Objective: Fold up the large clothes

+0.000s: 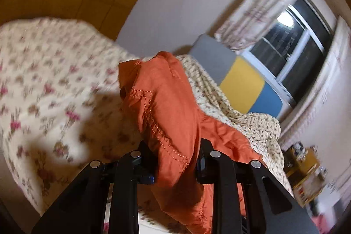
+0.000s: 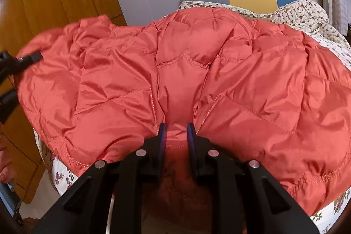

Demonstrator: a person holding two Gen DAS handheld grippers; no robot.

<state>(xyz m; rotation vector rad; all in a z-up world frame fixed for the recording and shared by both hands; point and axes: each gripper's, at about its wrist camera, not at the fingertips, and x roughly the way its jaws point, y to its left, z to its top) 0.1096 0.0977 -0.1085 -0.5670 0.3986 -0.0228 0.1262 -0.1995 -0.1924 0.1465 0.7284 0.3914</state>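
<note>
- Left gripper [image 1: 175, 159] pinches a quilted orange jacket [image 1: 166, 106] edge, lifted off the floral bedspread [image 1: 43, 80].
- Right gripper [image 2: 176, 135] clamps the jacket's [image 2: 241, 80] near hem; the rest is spread over the bed.
- Likely step: starting the first fold; next, carry the left edge across while the right anchors.

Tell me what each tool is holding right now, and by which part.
Both hold the orange quilted jacket. The left tool pinches a stitched edge at one end, lifted off the bed. The right tool grips a fold at its near edge.
</note>
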